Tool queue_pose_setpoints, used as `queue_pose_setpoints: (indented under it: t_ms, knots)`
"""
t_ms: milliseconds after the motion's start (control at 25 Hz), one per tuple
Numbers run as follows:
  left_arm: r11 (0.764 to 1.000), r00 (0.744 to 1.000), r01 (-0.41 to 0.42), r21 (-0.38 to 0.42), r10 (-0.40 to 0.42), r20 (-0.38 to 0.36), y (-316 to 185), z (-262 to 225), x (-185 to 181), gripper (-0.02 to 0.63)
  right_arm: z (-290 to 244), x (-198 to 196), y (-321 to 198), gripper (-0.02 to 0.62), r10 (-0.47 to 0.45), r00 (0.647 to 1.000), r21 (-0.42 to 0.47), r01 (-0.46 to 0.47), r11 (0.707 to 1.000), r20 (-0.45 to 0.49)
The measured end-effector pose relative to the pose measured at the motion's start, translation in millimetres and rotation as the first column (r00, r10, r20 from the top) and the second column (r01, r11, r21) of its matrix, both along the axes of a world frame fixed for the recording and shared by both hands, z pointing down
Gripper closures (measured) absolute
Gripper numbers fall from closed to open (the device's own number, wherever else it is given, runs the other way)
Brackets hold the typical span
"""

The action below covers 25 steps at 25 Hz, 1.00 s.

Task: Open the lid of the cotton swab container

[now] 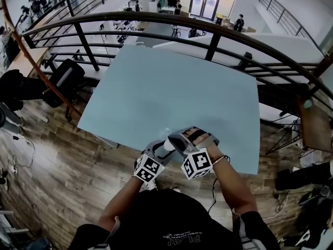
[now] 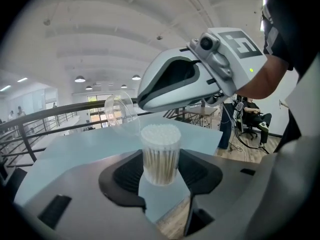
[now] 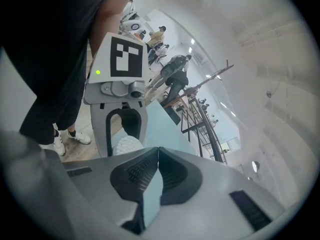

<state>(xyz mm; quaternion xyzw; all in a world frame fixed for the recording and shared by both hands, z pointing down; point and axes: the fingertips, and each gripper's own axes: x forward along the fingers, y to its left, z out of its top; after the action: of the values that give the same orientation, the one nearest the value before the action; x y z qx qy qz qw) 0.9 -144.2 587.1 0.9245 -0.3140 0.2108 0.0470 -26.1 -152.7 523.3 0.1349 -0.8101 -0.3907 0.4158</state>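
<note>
In the lower middle of the head view the two tools meet over the near edge of the pale blue bench [image 1: 171,82]. On the left, the left gripper [image 2: 161,173] is clamped on the cotton swab container [image 2: 160,156], which stands upright between its pads with the white swab tips bare at the top. Up and left of the container in the left gripper view, the clear lid [image 2: 120,115] hangs tilted in the air, off the container. Its rim meets the tip of the right gripper [image 3: 158,156], whose jaws are pressed together. The right gripper view does not show the lid plainly.
</note>
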Motion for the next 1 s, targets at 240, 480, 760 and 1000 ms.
queue_pose_setpoints:
  t_ms: [240, 480, 760, 1000]
  knots:
    - [0.997, 0.996, 0.078, -0.023, -0.079, -0.03, -13.5, -3.5, -17.3, 0.377, -19.7, 10.2, 4.5, 0.575, 0.155, 0.957, -0.11, -0.132, 0.985, 0.244]
    - [0.986, 0.985, 0.168, -0.008, -0.168, -0.032, -24.4, -13.3, -30.5, 0.376, -36.5, 31.9, -1.0, 0.575, 0.445, 0.685, -0.36, -0.276, 0.891, 0.576]
    - [0.972, 0.972, 0.234, 0.016, -0.233, -0.035, -33.4, -19.7, -40.7, 0.376, -31.4, 72.9, -13.6, 0.575, 0.65, 0.352, -0.553, -0.344, 0.759, 0.673]
    - [0.954, 0.948, 0.299, -0.013, -0.298, -0.108, -43.5, -33.3, -50.8, 0.373, -16.5, 97.8, -15.5, 0.574, 0.724, 0.263, -0.604, -0.413, 0.682, 0.637]
